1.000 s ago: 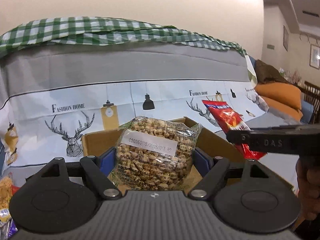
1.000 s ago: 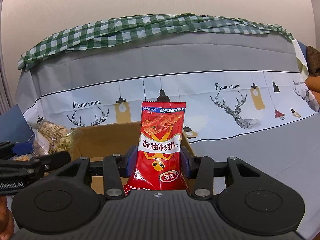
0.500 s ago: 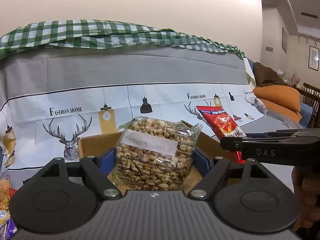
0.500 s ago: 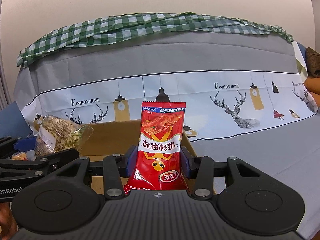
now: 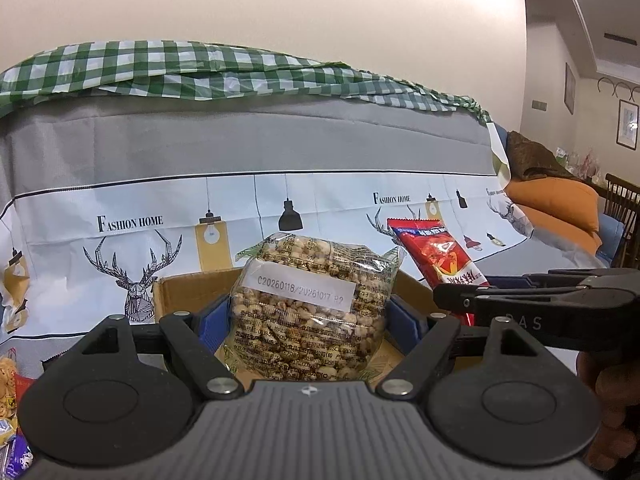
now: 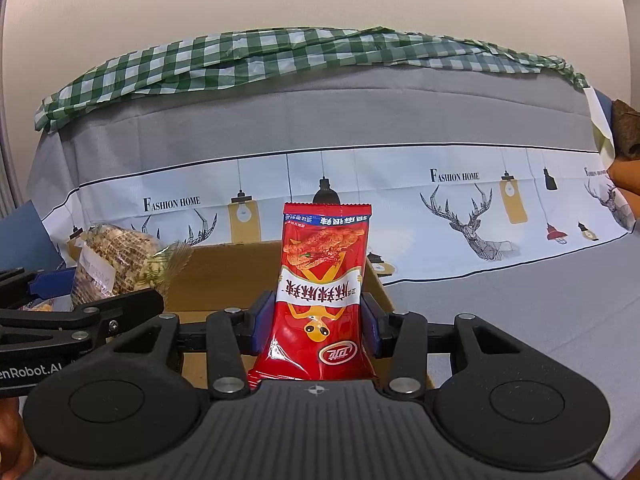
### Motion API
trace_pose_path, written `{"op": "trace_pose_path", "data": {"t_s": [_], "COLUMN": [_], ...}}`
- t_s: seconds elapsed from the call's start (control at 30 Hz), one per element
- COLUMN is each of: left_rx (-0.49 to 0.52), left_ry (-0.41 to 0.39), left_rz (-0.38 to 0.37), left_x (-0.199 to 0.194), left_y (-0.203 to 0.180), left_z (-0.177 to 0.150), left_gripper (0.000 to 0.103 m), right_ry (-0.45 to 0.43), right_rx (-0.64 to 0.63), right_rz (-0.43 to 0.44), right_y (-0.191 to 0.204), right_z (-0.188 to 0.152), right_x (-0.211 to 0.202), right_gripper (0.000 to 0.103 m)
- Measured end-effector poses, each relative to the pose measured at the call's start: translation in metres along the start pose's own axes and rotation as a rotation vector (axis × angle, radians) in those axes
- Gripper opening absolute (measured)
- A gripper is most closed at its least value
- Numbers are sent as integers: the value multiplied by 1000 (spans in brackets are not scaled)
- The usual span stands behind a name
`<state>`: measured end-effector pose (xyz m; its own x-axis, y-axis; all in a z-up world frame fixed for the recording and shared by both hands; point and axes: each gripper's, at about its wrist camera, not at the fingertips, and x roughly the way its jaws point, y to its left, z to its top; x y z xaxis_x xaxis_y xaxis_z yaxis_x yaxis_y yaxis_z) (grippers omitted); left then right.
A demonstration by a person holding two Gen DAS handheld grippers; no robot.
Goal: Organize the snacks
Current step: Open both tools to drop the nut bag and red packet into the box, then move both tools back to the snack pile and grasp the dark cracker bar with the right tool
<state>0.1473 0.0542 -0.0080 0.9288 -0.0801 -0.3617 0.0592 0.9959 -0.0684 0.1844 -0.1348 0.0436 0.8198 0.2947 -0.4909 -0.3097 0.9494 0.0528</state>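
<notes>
Snack packets are hanging upright over the open cardboard box (image 6: pixel 224 276). Left gripper (image 5: pixel 308 320) is pinching a clear peanut bag (image 5: pixel 308 304); right gripper (image 6: pixel 316 320) is squeezing a red spicy-strip packet (image 6: pixel 320 280).

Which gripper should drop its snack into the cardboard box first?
Either, marginally the right. The right gripper holds the red snack packet centred over the brown cardboard box; the left gripper holds the clear bag of puffed grains over it too.

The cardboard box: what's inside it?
The cardboard box shows only bare brown wall and floor. The red snack packet and nut bag, held in front, hide the rest.
</notes>
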Motion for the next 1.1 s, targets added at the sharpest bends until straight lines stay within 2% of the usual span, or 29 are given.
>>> {"op": "trace_pose_path", "data": {"t_s": [0.17, 0.2, 0.23, 0.3, 0.43, 0.63, 0.87, 0.97, 1.07, 1.1], "left_rx": [-14, -13, -11, -15, -12, -55, -66, -63, -16, 10], "left_ry": [17, 17, 13, 6, -4, -76, -86, -68, -73, -80], "left_rz": [-14, -8, -2, -8, 10, 33, 25, 26, 81, 94], "left_x": [2, 2, 2, 1, -1, -11, -23, -30, -42, -47], "left_y": [1, 0, 0, 0, 2, 13, 24, 28, 30, 31], "left_z": [0, 0, 1, 1, 1, 3, 1, -2, -3, -4], "left_gripper": [89, 91, 94, 96, 96, 96, 94, 89, 85, 79], "right_ry": [6, 8, 8, 7, 13, 20, 19, 18, 16, 15], "right_rx": [-5, -7, -11, -6, -2, 17, 29, 37, 48, 51], "right_rz": [-1, -13, -23, -34, -42, -51, -64, -64, -66, -66], "right_y": [0, 1, 0, 0, -1, 2, 9, 13, 19, 20], "right_z": [0, 0, 1, 2, 2, 1, 0, 0, -1, -1], "right_x": [1, 2, 2, 3, 5, 6, 5, 3, 0, -1], "right_gripper": [48, 51, 61, 68, 69, 69, 69, 69, 69, 68]}}
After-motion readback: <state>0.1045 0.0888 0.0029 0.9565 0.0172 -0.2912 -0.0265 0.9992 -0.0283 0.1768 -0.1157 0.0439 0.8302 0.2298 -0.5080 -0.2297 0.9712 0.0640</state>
